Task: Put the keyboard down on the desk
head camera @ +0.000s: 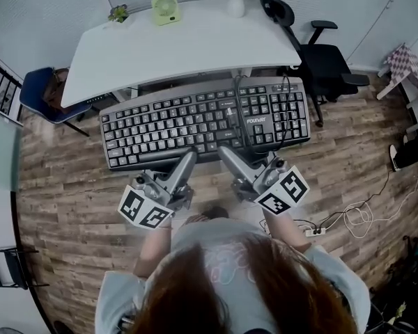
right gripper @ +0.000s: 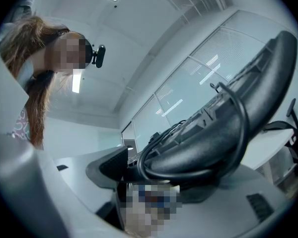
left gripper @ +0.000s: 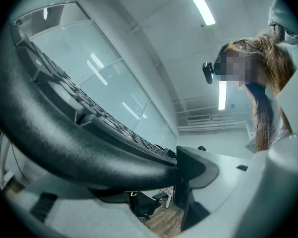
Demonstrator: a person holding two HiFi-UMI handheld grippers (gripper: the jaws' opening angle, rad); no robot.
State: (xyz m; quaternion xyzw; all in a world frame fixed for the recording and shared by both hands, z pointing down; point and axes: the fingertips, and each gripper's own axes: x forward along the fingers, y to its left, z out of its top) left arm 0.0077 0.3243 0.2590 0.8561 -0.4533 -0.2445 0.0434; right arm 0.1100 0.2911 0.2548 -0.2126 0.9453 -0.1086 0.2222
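Head view shows the keyboard (head camera: 202, 120) held in the air above the wooden floor (head camera: 70, 186), just in front of the white desk (head camera: 174, 44) and not resting on it. The left gripper (head camera: 189, 156) and right gripper (head camera: 226, 154) each clamp its near edge, side by side near the middle. Right gripper view shows the black cable (right gripper: 244, 125) looping over the keyboard's edge beside the jaws.
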